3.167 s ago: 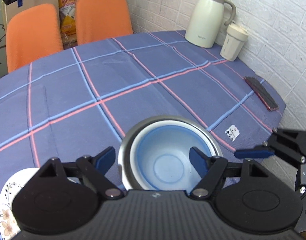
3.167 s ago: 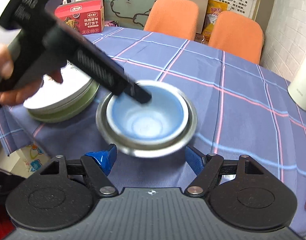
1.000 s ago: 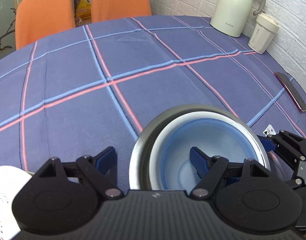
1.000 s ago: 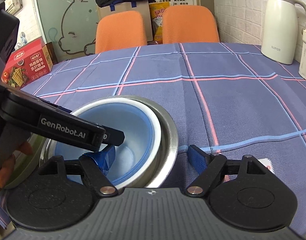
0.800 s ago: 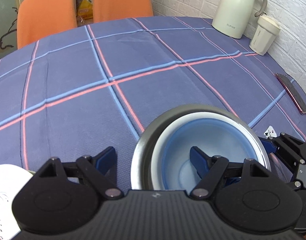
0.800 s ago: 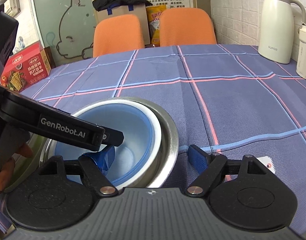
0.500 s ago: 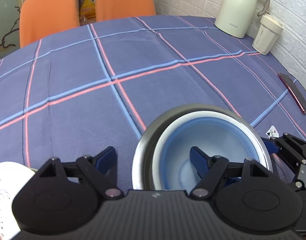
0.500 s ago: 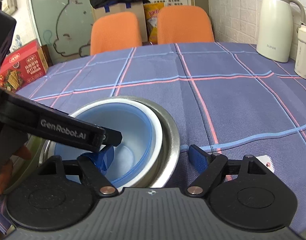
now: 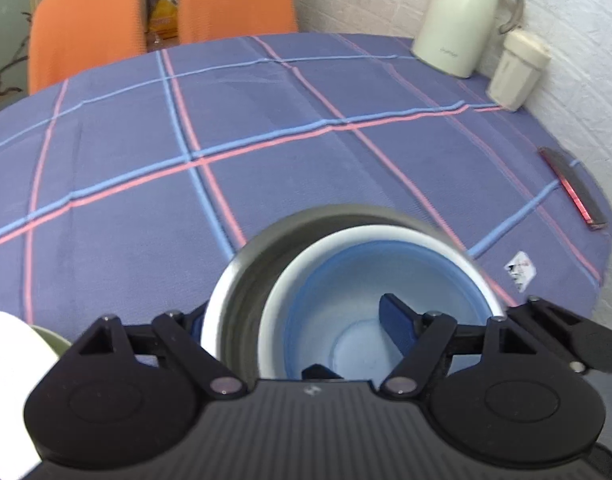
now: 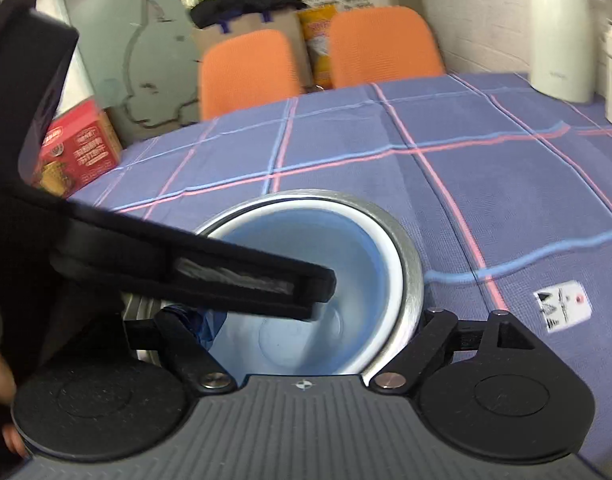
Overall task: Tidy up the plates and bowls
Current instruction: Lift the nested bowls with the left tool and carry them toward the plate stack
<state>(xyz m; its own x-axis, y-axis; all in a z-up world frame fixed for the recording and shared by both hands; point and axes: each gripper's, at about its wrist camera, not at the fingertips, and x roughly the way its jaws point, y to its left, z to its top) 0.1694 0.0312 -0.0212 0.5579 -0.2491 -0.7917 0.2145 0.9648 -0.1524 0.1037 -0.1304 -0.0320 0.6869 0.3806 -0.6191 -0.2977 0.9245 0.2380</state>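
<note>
- A stack of nested bowls is seen at the near edge of the round table covered in a purple plaid cloth (image 9: 306, 152): a pale blue plastic bowl (image 9: 369, 280) sits inside a white-rimmed bowl (image 9: 278, 300), and both sit inside a wide stainless steel bowl (image 9: 234, 288).
- The left gripper (image 9: 294, 324) is set astride the left wall of the stack, one blue pad inside the blue bowl and the other outside the steel rim; it appears clamped on the bowls, though actual contact is hidden.
- The right gripper (image 10: 306, 320) is placed likewise on the opposite wall, its left pad inside and its right finger hidden under the steel rim; a grip is judged likely.
- A stack of plates (image 9: 10, 360), white over green, is glimpsed just to the left.
- The step in hand is judged to be a two-sided lift or shift of the nested bowls.
- Both grips should be kept equally firm and raised together, so that the stack is kept level.
- The inner bowls are loose, so any tilt should be avoided.
</note>
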